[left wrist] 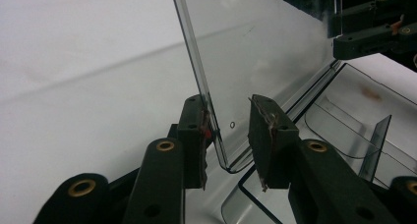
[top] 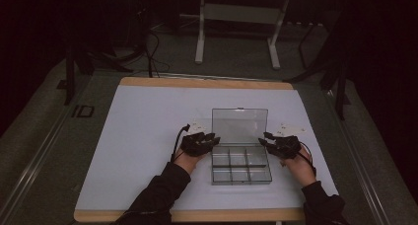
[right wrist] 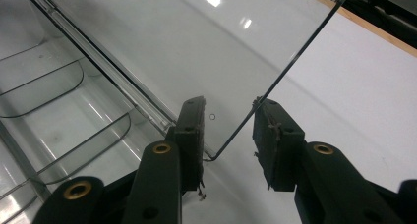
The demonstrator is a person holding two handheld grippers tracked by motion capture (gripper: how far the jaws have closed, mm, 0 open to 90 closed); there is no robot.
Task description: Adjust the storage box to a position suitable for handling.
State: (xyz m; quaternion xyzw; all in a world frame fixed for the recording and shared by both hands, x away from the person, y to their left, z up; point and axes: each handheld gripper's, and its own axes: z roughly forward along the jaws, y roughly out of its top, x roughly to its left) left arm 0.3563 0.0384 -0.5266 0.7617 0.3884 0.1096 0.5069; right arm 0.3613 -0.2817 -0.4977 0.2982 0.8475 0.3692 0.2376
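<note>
A clear plastic compartment box (top: 241, 166) stands on the white tabletop (top: 143, 136) near the person's edge, its transparent lid (top: 240, 126) raised upright along the far side of the tray. The left hand-held gripper (top: 213, 139) sits just beside the lid's left edge, and the right hand-held gripper (top: 265, 138) just beside its right edge — one at each lower corner. In the left gripper view, the lid's edge (left wrist: 196, 62) runs up between the left hand-held gripper's (left wrist: 230, 135) jaws: it lies against the left pad, while a clear gap separates it from the right pad, so the jaws stand partly open and do not clamp it. In the right gripper view, the lid's other edge (right wrist: 290, 62) descends between the right hand-held gripper's (right wrist: 228, 135) jaws; its corner is close to the left pad and its edge close to the tip of the right pad, with a gap between the pads — partly open, without a grip. The tray's curved dividers (right wrist: 54, 98) show empty compartments. Two small white cards (top: 291, 130) lie on the tabletop just beyond the hands.
</note>
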